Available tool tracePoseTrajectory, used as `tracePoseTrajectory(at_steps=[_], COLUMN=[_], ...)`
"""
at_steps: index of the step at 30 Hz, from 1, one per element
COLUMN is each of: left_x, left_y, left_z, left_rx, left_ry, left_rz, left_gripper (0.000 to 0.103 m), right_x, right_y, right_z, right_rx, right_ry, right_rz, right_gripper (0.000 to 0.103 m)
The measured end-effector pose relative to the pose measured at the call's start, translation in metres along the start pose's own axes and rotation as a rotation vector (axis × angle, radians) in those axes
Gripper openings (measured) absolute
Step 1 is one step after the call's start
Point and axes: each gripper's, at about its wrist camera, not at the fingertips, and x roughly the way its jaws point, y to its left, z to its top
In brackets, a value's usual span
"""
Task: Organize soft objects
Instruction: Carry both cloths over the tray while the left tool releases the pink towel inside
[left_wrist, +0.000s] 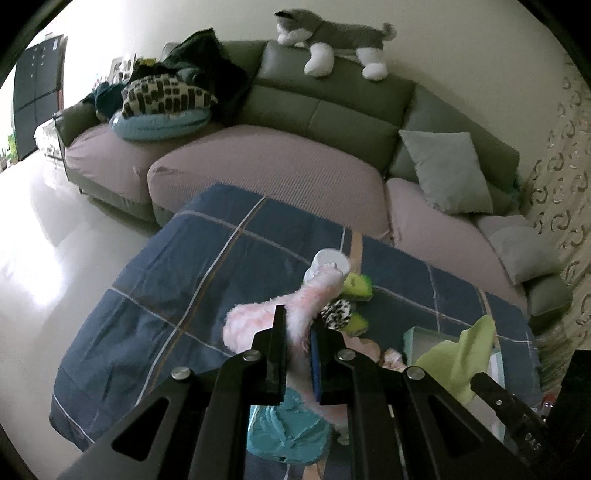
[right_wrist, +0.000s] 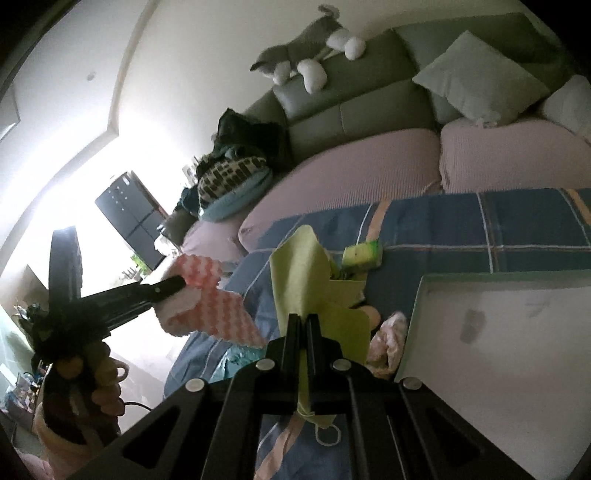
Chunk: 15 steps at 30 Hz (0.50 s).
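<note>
Now mid-lift: left gripper (left_wrist: 298, 332) clamped on pink towel (left_wrist: 258, 317), right gripper (right_wrist: 303, 325) clamped on green cloth (right_wrist: 303, 280), both raised over table (left_wrist: 155, 266) near its front edge. Next, carrying each toward tray (right_wrist: 498, 325) at right edge and easing jaws apart.

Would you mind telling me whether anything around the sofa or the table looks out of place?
The grey and white plush dog lies sprawled along the top of the sofa backrest, paws dangling over the front. At the sofa's far end, a heap of cushions and dark fabric is piled untidily.
</note>
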Motion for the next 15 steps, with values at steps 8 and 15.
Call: tracePoseTrajectory(at_steps=[8, 15], left_x=[-0.015, -0.012], left_y=[-0.046, -0.123], left_z=[0.013, 0.017], left_rx=[0.069, 0.176], left_ry=[-0.037, -0.043], left_rz=[-0.077, -0.22], left_gripper=[0.01, 0.01], right_x=[-0.017, -0.075], right_y=[-0.021, -0.067], right_z=[0.008, 0.019], right_rx=[0.047, 0.13], right_ry=[-0.041, -0.192], right_rz=[-0.048, -0.2], right_gripper=[0.003, 0.003])
